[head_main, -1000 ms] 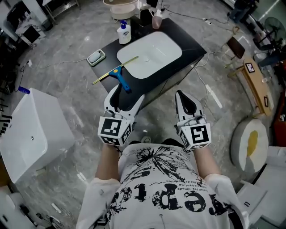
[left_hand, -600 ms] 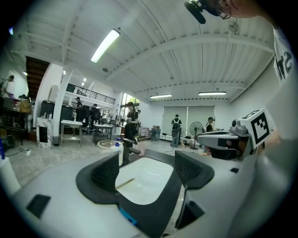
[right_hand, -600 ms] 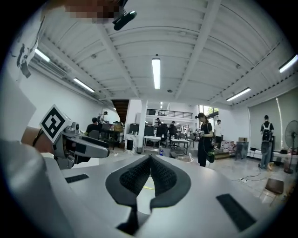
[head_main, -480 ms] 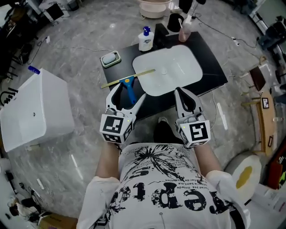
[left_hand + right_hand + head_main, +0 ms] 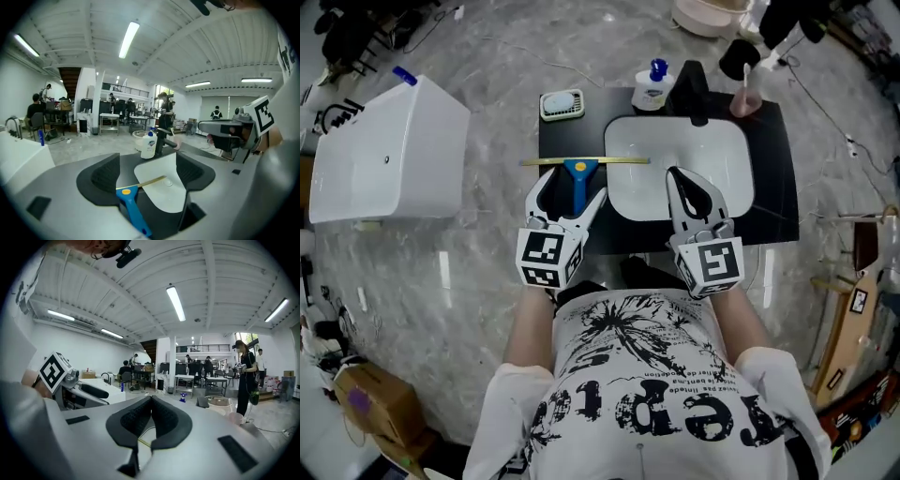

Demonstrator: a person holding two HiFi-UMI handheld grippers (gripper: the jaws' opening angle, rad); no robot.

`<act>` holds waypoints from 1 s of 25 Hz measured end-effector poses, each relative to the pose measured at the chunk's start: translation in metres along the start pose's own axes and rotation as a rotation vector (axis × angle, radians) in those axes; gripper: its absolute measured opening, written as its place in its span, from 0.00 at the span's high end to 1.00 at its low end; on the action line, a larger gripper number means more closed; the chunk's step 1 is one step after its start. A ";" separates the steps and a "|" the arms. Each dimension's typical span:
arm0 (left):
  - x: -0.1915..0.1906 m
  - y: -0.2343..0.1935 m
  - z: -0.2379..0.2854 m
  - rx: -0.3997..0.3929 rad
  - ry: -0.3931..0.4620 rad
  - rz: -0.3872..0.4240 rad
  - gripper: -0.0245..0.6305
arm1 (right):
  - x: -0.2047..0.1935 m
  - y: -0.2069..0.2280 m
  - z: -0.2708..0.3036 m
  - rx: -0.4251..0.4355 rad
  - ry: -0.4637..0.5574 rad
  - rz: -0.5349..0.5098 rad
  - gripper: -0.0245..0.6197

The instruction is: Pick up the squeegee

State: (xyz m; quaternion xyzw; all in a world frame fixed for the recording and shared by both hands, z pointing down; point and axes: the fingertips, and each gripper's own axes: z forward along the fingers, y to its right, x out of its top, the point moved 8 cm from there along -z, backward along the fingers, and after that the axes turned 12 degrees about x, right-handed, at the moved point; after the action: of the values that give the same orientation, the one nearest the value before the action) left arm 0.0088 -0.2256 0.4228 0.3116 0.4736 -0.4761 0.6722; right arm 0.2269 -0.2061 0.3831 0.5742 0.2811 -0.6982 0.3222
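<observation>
The squeegee [image 5: 577, 180] lies on the black counter [image 5: 773, 187], left of the white sink [image 5: 712, 155]. Its blue handle points toward me and its yellow blade [image 5: 623, 160] reaches over the sink's rim. My left gripper [image 5: 572, 189] is open and hovers just short of the handle, which shows between the two jaws without touching them. In the left gripper view the squeegee [image 5: 133, 211] sits low between the dark pads [image 5: 105, 176]. My right gripper [image 5: 677, 176] is shut on nothing, in front of the sink. In the right gripper view its tips [image 5: 151, 400] meet.
A soap bottle [image 5: 653, 89], a black faucet [image 5: 692, 92] and a pink cup [image 5: 748, 99] stand along the counter's far edge. A small soap dish [image 5: 562, 104] sits at the far left corner. A white tub [image 5: 389, 150] stands on the floor to the left.
The counter has swung round in the head view and now lies square in front of me. The squeegee handle has come in between the left gripper's jaws. Neither gripper's jaws have changed.
</observation>
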 end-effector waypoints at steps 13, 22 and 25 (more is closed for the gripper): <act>-0.109 -0.013 0.090 0.241 -0.333 -0.117 0.41 | -0.076 0.065 0.071 0.215 -0.143 0.075 0.94; -0.155 -0.028 0.129 0.349 -0.498 -0.112 0.41 | -0.107 0.085 0.095 0.247 -0.197 0.113 0.94; -0.157 -0.029 0.132 0.366 -0.508 -0.105 0.42 | -0.112 0.086 0.097 0.249 -0.212 0.119 0.94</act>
State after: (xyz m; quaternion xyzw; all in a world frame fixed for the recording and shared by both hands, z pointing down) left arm 0.0117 -0.2965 0.6173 0.2739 0.2126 -0.6500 0.6763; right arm 0.2485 -0.3202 0.5089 0.5486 0.1224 -0.7638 0.3173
